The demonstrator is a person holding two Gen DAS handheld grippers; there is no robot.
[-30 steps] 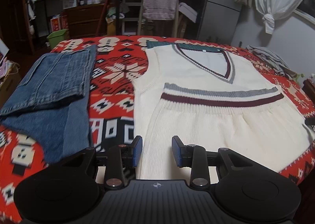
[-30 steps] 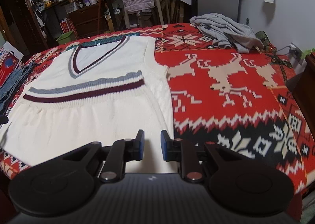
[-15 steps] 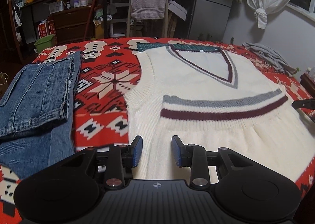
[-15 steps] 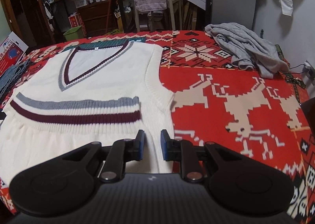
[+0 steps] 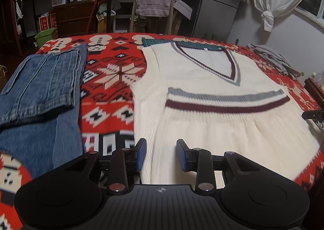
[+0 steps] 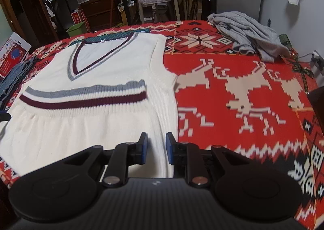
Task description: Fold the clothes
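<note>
Left wrist view: the left claw [image 5: 161,154] is open above the folded vest [image 5: 212,112] at frame center, jeans [image 5: 38,96] at left. Right wrist view: the right claw [image 6: 156,147] is open, narrower, over the vest's edge; a grey garment [image 6: 245,33] lies upper right.

Dim, warm indoor light with soft shadows. Fisheye bending curves the edges. Motion blur smears the blanket [image 5: 113,72] beside each gripper.

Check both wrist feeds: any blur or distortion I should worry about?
Left wrist view: motion smear on the tablecloth near the jeans, vest stripes soft. Right wrist view: cloth pattern blurred at lower right, vest sharper. Both bow at edges; dim room lighting.
</note>
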